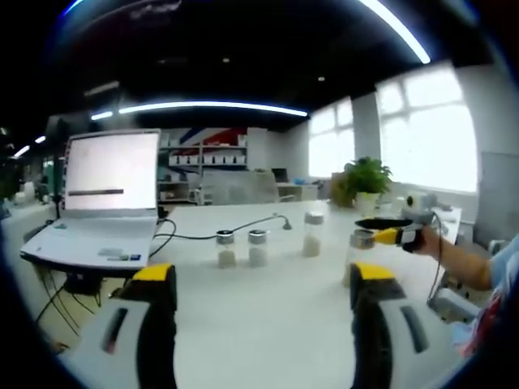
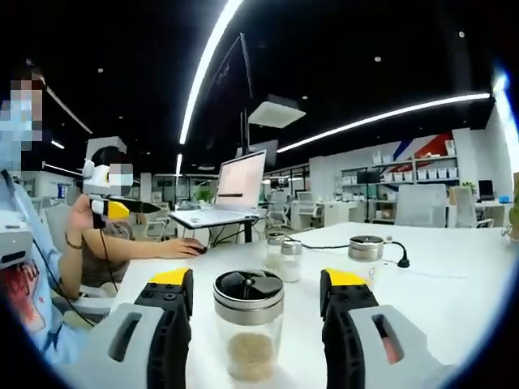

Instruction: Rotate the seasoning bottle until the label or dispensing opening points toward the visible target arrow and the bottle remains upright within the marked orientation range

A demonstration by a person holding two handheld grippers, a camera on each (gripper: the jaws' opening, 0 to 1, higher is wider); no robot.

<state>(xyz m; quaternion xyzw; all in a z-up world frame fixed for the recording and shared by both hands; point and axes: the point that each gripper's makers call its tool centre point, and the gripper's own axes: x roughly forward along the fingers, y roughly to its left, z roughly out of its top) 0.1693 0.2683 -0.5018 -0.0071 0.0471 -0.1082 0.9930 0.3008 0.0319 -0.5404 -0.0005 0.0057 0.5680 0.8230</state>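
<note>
A clear seasoning bottle (image 2: 248,328) with a dark metal lid and pale grains at its bottom stands upright on the white table (image 2: 454,284). My right gripper (image 2: 258,280) is open, with one jaw on each side of the bottle and a gap on both sides. In the left gripper view the same bottle (image 1: 359,250) stands at the right, and the right gripper (image 1: 397,235) hovers by it in a person's hand. My left gripper (image 1: 261,279) is open over bare table with nothing between its jaws. In the right gripper view the left gripper (image 2: 113,208) is raised at the far left.
Three more bottles (image 1: 258,247) stand in a loose row mid-table. An open laptop (image 1: 105,194) sits at the left with black cables (image 1: 243,227) running from it. A potted plant (image 1: 366,178) stands at the far table edge. A person's forearm (image 2: 150,247) rests on the table.
</note>
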